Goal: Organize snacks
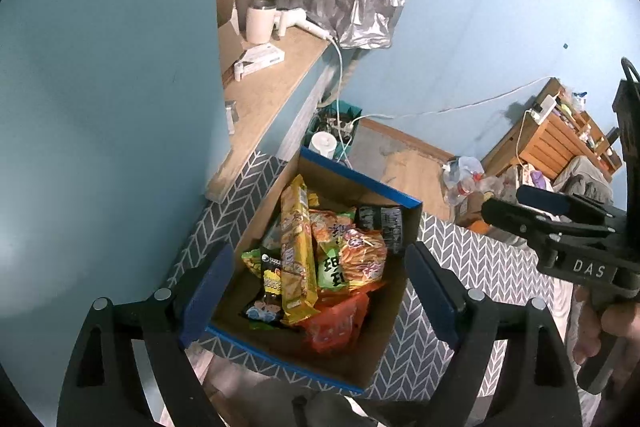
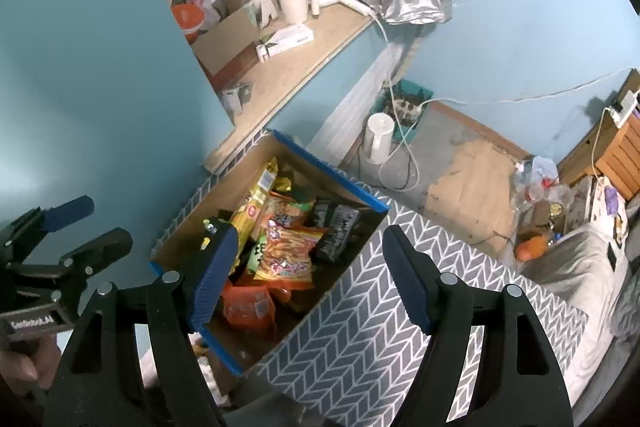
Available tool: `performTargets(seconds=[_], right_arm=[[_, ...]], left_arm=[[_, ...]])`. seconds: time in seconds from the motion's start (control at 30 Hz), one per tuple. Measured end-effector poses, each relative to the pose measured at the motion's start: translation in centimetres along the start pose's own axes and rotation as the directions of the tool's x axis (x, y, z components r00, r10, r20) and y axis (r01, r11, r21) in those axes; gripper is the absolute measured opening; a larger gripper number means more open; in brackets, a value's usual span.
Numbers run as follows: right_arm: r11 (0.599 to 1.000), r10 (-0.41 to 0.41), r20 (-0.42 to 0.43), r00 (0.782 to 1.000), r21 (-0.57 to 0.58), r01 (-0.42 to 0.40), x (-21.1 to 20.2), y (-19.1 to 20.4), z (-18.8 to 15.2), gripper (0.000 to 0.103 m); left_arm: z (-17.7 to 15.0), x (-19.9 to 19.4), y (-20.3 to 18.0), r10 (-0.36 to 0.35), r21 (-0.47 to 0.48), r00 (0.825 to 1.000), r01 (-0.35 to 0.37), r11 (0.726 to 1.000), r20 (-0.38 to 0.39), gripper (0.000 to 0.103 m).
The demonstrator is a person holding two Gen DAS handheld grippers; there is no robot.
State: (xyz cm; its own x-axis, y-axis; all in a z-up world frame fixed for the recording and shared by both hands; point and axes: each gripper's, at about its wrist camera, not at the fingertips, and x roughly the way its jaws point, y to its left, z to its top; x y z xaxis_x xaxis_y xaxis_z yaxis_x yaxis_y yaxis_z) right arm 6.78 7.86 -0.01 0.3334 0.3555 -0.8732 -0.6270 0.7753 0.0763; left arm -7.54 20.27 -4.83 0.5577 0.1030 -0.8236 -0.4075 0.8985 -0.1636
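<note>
An open box (image 1: 352, 183) with blue rims and a grey chevron outside holds several snack packets. A long yellow packet (image 1: 294, 251) lies on top, with an orange chip bag (image 1: 360, 259), a black packet (image 1: 380, 227) and a red-orange bag (image 1: 336, 323). The box also shows in the right wrist view (image 2: 332, 171), with the yellow packet (image 2: 256, 203) and the black packet (image 2: 336, 231). My left gripper (image 1: 316, 299) is open and empty above the box. My right gripper (image 2: 308, 275) is open and empty above the box's right side. Each gripper shows in the other's view, the right (image 1: 532, 211) and the left (image 2: 84, 227).
A wooden ledge (image 1: 264, 95) at the back carries a white mug (image 1: 260, 19), a hair dryer (image 1: 300, 19) and a small carton (image 1: 260, 61). A blue wall (image 1: 100, 107) stands left. On the floor are a white jug (image 2: 378, 137), cables and a green basket (image 2: 404, 103). A wooden shelf (image 1: 556, 139) stands right.
</note>
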Motion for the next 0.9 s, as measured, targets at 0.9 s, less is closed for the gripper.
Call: performTargets(seconds=[0.9], right_arm=[[0.995, -0.050, 0.027, 0.998, 0.089, 0.047, -2.4, -2.2, -2.2, 0.075]], left_arm=[[-0.2, -1.6, -3.0, -0.026, 0.076, 1.000, 0.025, 0.997, 0.014, 0.092]])
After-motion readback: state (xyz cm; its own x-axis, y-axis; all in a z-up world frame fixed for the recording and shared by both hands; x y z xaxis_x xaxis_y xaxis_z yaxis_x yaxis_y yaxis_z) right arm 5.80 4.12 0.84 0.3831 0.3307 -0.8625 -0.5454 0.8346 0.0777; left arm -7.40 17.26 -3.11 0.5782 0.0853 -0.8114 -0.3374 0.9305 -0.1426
